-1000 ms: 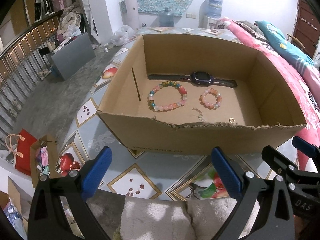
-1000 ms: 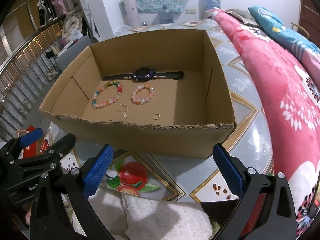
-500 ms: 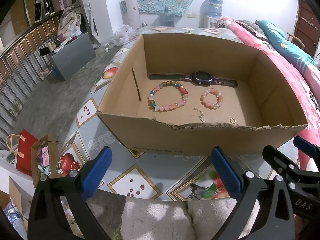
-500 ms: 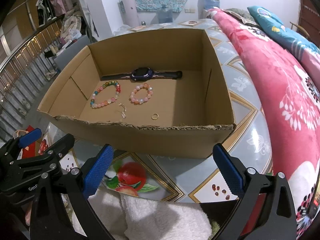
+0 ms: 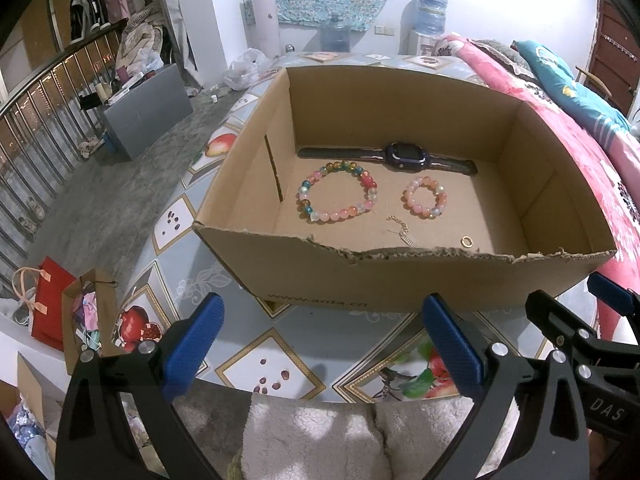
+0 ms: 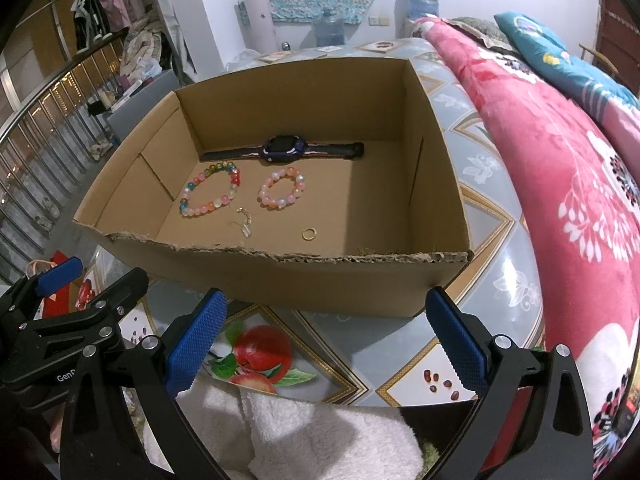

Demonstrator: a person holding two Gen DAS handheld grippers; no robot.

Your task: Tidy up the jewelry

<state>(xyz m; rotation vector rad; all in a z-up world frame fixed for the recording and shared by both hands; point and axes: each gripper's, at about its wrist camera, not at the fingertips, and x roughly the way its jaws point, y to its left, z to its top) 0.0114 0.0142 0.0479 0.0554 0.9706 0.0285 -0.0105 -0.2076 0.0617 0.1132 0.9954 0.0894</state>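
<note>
Left gripper (image 5: 320, 340) spread wide, empty, low in front of the cardboard box (image 5: 400, 280). On the box floor, left to right: large bead bracelet (image 5: 338, 191), thin chain (image 5: 400, 229), small bead bracelet (image 5: 425, 197), gold ring (image 5: 467, 241); watch (image 5: 406, 156) along the back wall. Beads look hard, round, likely slippery: pinch across one side of the loop. Chain limp, light. Ring tiny, flat; hardest pick. Right gripper (image 6: 326, 338) also spread, holding nothing.
</note>
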